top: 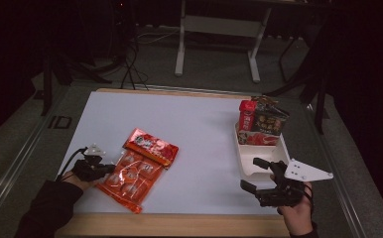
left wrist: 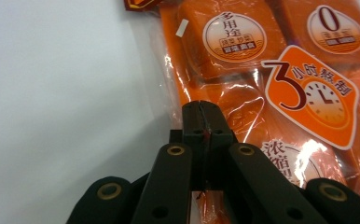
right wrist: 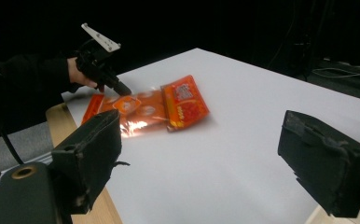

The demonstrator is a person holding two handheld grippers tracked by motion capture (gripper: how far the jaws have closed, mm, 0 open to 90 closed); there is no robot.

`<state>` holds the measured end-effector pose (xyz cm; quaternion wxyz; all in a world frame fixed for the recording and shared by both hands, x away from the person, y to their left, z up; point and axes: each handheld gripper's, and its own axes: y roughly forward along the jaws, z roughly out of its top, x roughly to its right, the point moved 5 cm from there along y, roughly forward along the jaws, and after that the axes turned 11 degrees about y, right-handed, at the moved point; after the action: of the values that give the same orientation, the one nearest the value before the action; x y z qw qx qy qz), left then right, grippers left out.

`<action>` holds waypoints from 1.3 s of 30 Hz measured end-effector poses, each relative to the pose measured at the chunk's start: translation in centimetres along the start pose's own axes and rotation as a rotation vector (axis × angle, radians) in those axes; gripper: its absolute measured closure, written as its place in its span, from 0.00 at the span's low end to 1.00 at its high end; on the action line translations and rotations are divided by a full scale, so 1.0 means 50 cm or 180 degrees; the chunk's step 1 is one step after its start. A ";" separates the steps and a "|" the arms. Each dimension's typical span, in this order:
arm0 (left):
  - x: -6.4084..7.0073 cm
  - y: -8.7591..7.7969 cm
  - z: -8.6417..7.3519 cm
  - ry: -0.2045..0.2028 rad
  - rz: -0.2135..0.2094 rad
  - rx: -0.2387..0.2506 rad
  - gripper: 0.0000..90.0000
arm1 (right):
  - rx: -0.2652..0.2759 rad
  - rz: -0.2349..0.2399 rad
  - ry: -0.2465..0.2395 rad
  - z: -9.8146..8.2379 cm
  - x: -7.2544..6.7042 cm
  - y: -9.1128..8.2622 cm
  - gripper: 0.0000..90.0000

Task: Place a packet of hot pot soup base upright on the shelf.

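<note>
left gripper pinches the edge of the orange packet

the left gripper (left wrist: 201, 109) has its jaws pressed together on the clear edge of the orange packet (top: 132, 177). the thin film sits between the pads, so i judge it as a grip on the packet. the packet lies flat near the front left corner of the table (top: 199, 119), with its red header pointing toward the middle. the step in hand seems to be the taking of the packet, probably to bring it to the white tray (top: 259, 158) at the right edge, where other snack bags (top: 261, 124) already stand at the far end. the right gripper (top: 259, 174) hangs with jaws wide apart and nothing between them, just in front of the tray. the next move calls for a slow lift, because the film is slippery and the grip is only on the edge.
</note>
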<state>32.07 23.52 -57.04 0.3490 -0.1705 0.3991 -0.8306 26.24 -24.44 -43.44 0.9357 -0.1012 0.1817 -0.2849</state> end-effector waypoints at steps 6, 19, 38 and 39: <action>0.058 0.027 0.033 0.0085 -0.0178 0.0034 1.00 | -0.0011 0.0005 0.0000 -0.002 0.000 0.000 0.15; 0.148 0.076 0.090 0.0256 -0.0528 0.0126 1.00 | -0.0006 0.0013 0.0006 -0.003 0.000 -0.001 0.15; 0.208 0.114 0.139 0.0335 -0.0643 0.0195 1.00 | -0.0007 0.0011 0.0008 -0.004 0.001 -0.002 0.15; 0.209 0.115 0.141 0.0332 -0.0646 0.0194 1.00 | -0.0011 0.0008 0.0006 -0.005 0.001 -0.001 0.15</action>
<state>31.28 9.70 -57.10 0.2468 -0.1558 0.3721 -0.8811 26.15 -24.54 -43.65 0.9358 -0.1023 0.1831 -0.2834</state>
